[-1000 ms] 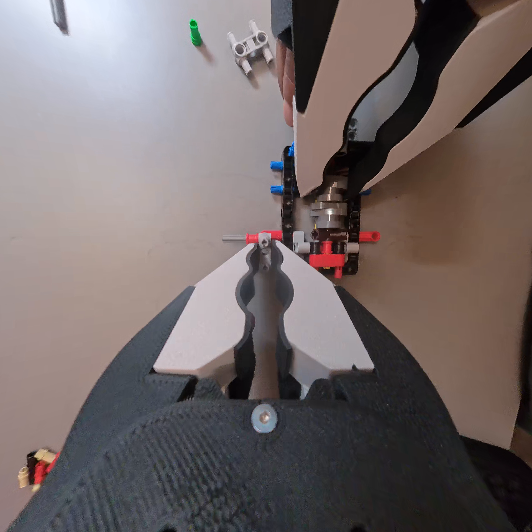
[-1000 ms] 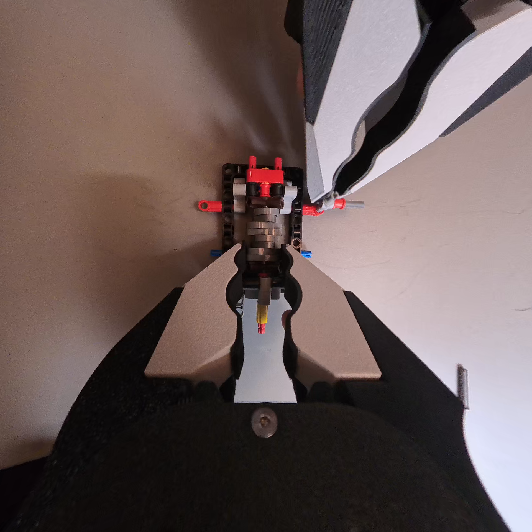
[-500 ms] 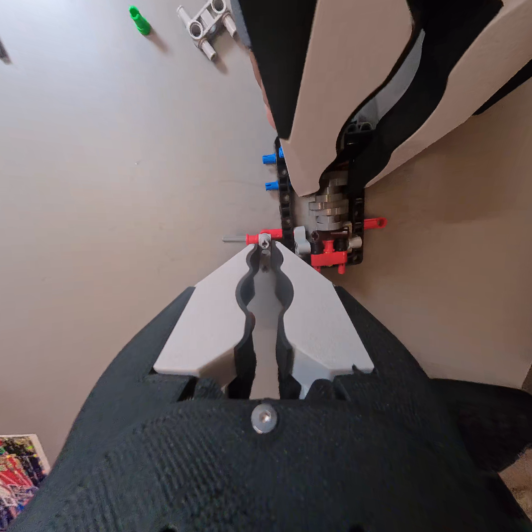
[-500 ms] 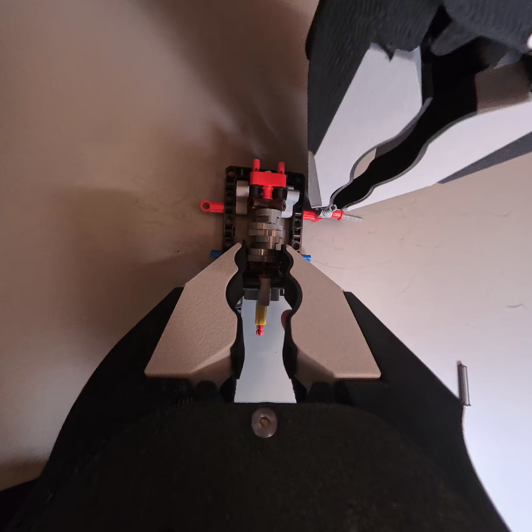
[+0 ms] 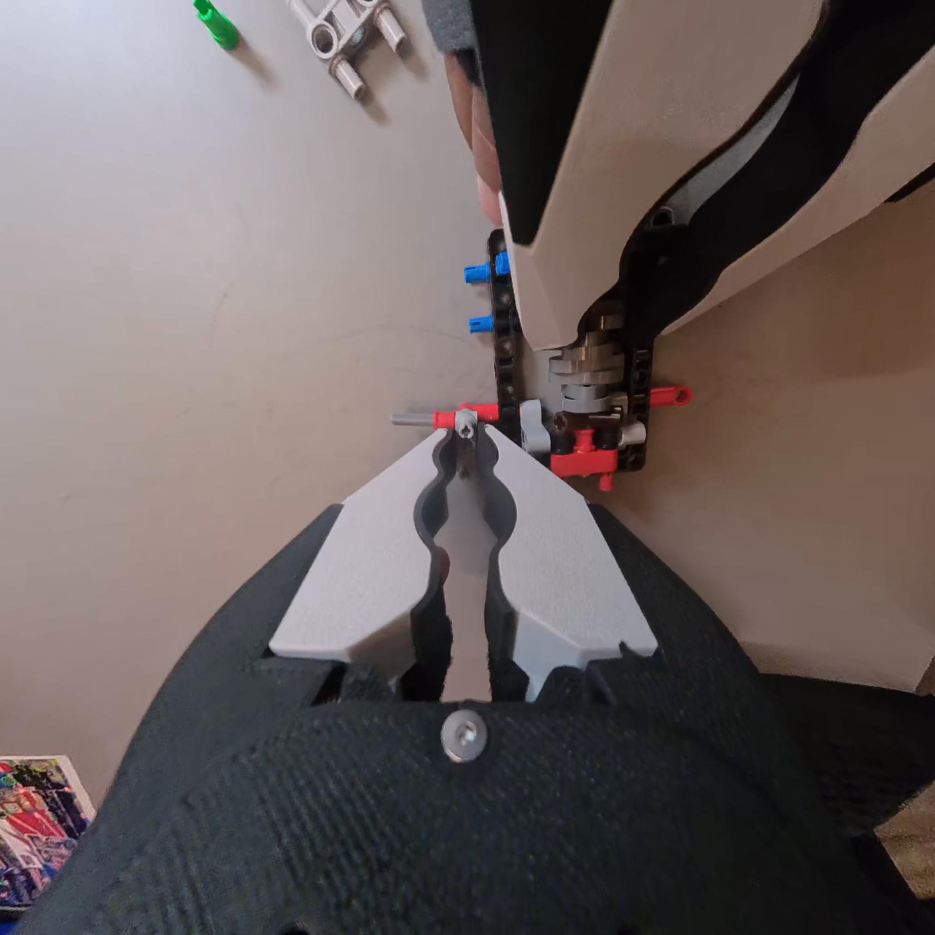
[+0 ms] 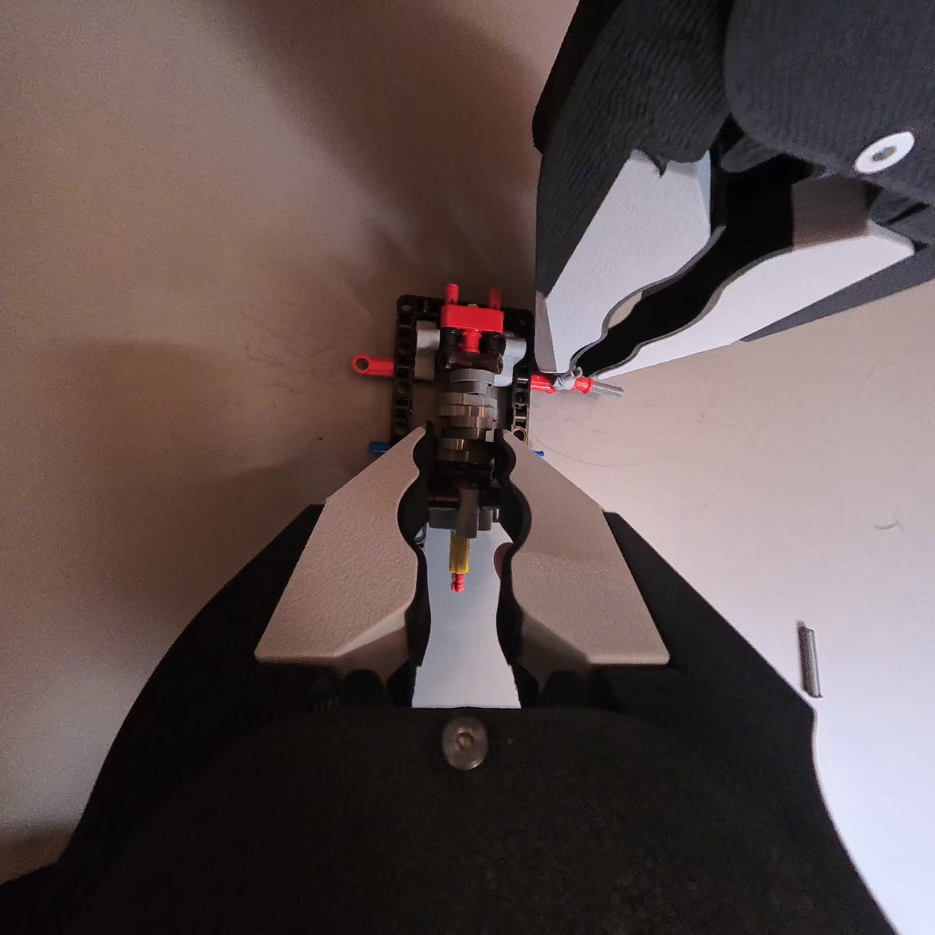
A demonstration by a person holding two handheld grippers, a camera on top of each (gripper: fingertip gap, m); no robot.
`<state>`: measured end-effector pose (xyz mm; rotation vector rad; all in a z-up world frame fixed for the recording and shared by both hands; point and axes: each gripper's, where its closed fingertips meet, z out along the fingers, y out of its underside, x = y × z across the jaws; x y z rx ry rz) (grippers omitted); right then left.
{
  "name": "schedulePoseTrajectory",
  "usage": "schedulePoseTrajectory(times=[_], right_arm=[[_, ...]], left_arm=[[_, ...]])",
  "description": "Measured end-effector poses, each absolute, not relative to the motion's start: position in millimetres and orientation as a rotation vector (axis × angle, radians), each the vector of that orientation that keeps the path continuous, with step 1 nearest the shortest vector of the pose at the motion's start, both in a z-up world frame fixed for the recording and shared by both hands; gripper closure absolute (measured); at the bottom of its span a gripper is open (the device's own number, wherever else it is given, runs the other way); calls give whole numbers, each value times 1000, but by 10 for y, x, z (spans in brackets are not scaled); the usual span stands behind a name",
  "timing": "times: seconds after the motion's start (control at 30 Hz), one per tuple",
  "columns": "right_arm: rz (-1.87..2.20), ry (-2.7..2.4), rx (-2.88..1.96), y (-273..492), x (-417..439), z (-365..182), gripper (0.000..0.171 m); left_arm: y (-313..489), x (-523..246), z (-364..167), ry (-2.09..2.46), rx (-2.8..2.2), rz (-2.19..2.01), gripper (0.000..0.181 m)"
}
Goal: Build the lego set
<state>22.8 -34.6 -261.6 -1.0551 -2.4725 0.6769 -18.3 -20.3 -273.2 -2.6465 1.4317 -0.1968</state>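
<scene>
Left gripper [image 5: 466, 432] pinched nearly closed on a small light grey connector [image 5: 466, 421], tips meeting around it, with a narrow gap farther back between the wavy black pads. Connector threaded on a thin grey axle [image 5: 411, 418] beside a red bush [image 5: 444, 418], the line running into the left side of the lego assembly [image 5: 574, 389]; lower end of the connector lost in shadow between the pads.

Right gripper [image 6: 463, 445] clamped on the near end of the lego assembly [image 6: 463, 384], 1 finger on each side of the black frame [image 6: 405, 374], jaws only partly closed to the frame's width. Seen between the fingers: stacked grey discs [image 6: 468, 405], then a yellow and red axle tip [image 6: 459, 561] poking toward the camera. Near end of the frame hidden behind the fingers; blue pins [image 6: 377, 447] only just peeking out on either side. Red block [image 6: 471, 319] at the far end, red pin with a ring end [image 6: 372, 364] sticking out left.

In the left wrist view, right gripper [image 5: 602, 324] covering the far half of the assembly, part of a person's hand [image 5: 480, 126] showing behind it. Farther out on the beige table [image 5: 202, 303]: a green pin [image 5: 215, 25] and a light grey cross connector [image 5: 349, 43], both cut by the top edge. Printed booklet [image 5: 35, 824] corner at bottom left, mostly out of frame. In the right wrist view, a small dark rod [image 6: 808, 662] lying alone on the table, well apart; kind hard to make out.
</scene>
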Motion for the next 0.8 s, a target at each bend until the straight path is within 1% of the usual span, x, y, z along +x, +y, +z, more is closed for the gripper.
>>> schedulePoseTrajectory(times=[0.2,0.3,0.33,0.43,0.7,0.8], right_arm=[[708,-2463,-1065,-353,237,-2614,151],[713,-2463,-1061,-369,242,-2614,151],[709,-2460,-1065,-365,241,-2613,151],[711,-2458,-1067,-363,241,-2613,151],[776,-2376,-1109,-282,218,-2544,151],[806,-2267,-1011,-250,156,-2380,151]], left_arm=[[-230,-169,-2704,1388,-2611,-257,175],[-254,-160,-2638,1318,-2574,-324,161],[-257,-157,-2594,1280,-2550,-358,160],[-265,-186,-2484,1135,-2473,-446,159],[-302,-492,-2458,671,-2262,-566,149],[-305,-479,-2277,434,-2094,-808,144]])
